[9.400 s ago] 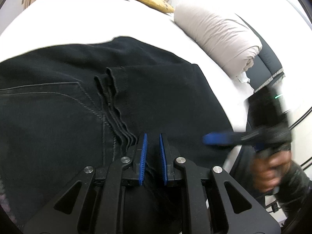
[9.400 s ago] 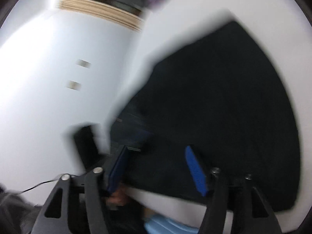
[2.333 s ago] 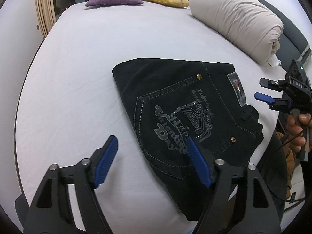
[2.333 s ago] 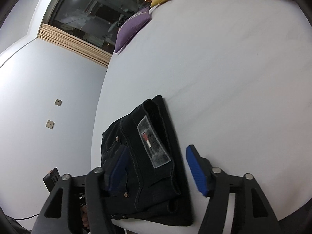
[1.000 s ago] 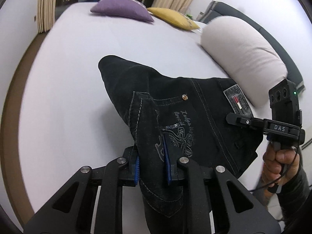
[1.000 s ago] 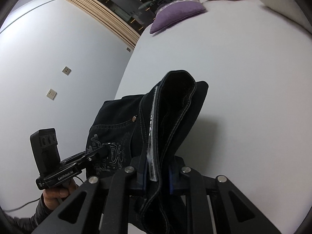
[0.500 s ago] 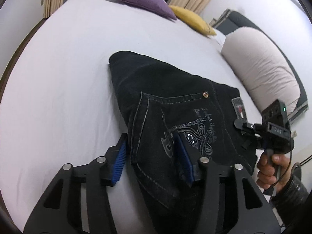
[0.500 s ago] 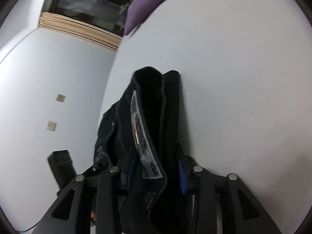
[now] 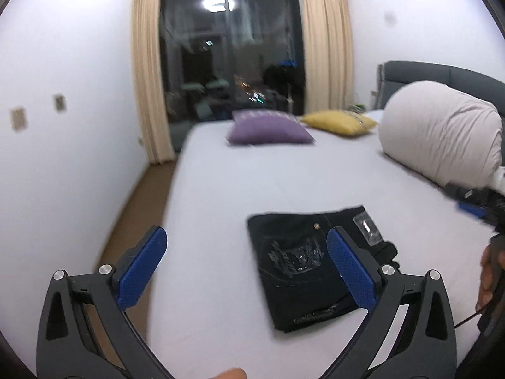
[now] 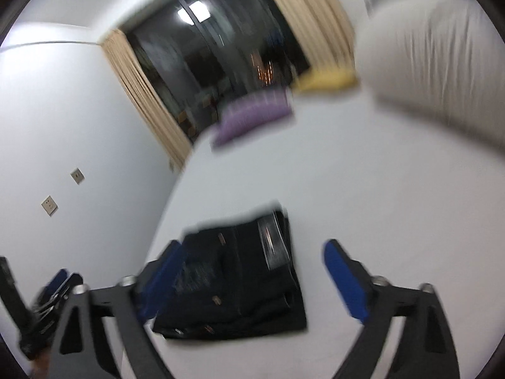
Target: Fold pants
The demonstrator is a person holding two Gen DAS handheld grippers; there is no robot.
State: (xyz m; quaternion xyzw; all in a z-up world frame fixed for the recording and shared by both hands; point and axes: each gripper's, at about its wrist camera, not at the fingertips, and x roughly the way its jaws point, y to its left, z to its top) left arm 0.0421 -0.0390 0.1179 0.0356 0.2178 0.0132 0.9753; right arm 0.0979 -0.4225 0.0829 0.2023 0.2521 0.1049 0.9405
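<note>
Our left gripper (image 9: 246, 271) has its blue fingers (image 9: 142, 270) spread wide with nothing between them; they have just been opening, and the same holds for our right gripper (image 10: 252, 279), whose fingers (image 10: 342, 281) stand equally far apart and empty. Both hang above the bed (image 9: 252, 173) and clear of the cloth. Beyond the fingers lie the pants (image 9: 303, 265), a compact dark bundle flat on the white sheet near the bed's near edge, back pocket and its pale embroidery facing up and the waistband patch (image 9: 367, 230) toward the right side; in the right wrist view the same bundle (image 10: 240, 278) sits just ahead of and below the fingers. We judge the fold to be essentially done. What could still go wrong: the bundle lies close to the mattress edge, so a careless sweep of either gripper as we draw back could catch a layer and drag it open or nudge it off the bed; stiff denim may also spring up at the loose corner nearest us if it was not pressed flat. Both views are blurred, so we cannot tell how neatly the edges line up. Farther out sit a purple cushion (image 9: 268, 128), a yellow cushion (image 9: 339, 121) and a rolled duvet (image 9: 442, 139). We see no containers here, so nothing is held in any.
</note>
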